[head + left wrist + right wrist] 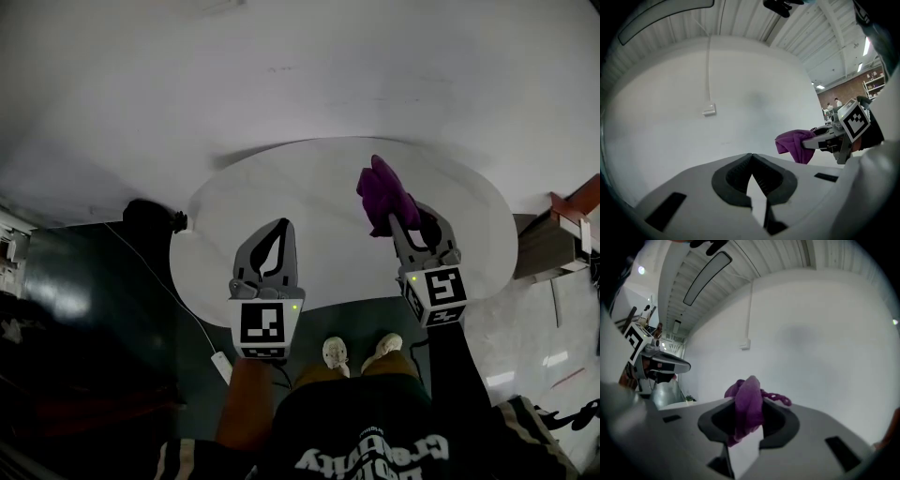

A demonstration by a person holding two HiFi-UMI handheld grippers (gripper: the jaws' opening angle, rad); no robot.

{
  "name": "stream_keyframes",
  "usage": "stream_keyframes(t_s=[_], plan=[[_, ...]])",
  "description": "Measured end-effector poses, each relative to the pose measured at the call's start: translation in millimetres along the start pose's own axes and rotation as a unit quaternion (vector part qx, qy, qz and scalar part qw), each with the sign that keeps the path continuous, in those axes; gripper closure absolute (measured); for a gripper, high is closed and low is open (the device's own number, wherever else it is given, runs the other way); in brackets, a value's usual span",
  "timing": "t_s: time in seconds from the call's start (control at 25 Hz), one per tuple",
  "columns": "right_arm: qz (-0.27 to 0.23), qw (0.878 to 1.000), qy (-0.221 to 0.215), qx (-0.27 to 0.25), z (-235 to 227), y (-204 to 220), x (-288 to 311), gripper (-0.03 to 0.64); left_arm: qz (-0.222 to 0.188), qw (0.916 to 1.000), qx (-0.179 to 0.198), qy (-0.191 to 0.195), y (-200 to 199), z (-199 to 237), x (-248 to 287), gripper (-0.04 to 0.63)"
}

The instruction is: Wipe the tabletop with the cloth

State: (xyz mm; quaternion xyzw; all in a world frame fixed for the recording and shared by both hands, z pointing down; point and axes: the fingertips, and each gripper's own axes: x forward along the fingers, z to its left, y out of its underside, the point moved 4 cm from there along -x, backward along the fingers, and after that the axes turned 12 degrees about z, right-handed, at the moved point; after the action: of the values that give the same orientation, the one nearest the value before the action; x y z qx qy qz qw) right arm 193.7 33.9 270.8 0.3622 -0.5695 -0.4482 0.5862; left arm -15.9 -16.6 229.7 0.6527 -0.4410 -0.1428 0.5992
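The purple cloth (384, 192) hangs bunched from my right gripper (401, 223), which is shut on it above the right half of the round white table (319, 178). In the right gripper view the cloth (749, 404) fills the gap between the jaws. My left gripper (280, 228) hovers over the table's near left part, shut, its tips touching with nothing held. The left gripper view shows its own tips (751, 156) meeting, and the cloth (793, 143) off to the right in the right gripper (820, 140). Both grippers point level towards the white wall.
A black object (150, 216) sits at the table's left edge, with a white cable (187, 309) running down to the dark floor. Shelving with boxes (562, 230) stands at the right. The person's shoes (361, 352) are at the table's near edge. A small wall box (709, 110) is ahead.
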Motion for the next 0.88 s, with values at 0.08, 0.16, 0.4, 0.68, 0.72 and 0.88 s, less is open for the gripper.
stream_keyframes(t_s=[0.08, 0.16, 0.4, 0.68, 0.72, 0.88], plan=[[-0.007, 1.0, 0.017, -0.008, 10.4, -10.0, -1.6, 0.494, -0.016, 0.9999, 0.003, 0.002, -6.2, 15.0, -9.7, 0.595], [-0.011, 0.999, 0.032, -0.014, 22.2, -18.5, -2.4, 0.494, -0.032, 0.9995, 0.003, 0.004, -9.2, 29.3, -19.1, 0.595], [-0.01, 0.999, 0.051, -0.018, 42.5, -31.5, -11.1, 0.495, -0.058, 0.9982, 0.003, 0.016, -20.6, 47.8, -32.7, 0.595], [-0.013, 0.996, 0.081, -0.038, 62.5, -42.3, -17.2, 0.503, -0.084, 0.9959, -0.008, 0.032, -19.6, 61.7, -45.4, 0.595], [-0.014, 0.996, 0.082, -0.037, 63.7, -44.1, -18.2, 0.502, -0.086, 0.9957, -0.009, 0.033, -19.4, 62.6, -47.1, 0.595], [-0.012, 0.996, 0.085, -0.038, 69.9, -45.7, -20.1, 0.502, -0.088, 0.9955, -0.01, 0.034, -13.6, 69.3, -50.1, 0.595]])
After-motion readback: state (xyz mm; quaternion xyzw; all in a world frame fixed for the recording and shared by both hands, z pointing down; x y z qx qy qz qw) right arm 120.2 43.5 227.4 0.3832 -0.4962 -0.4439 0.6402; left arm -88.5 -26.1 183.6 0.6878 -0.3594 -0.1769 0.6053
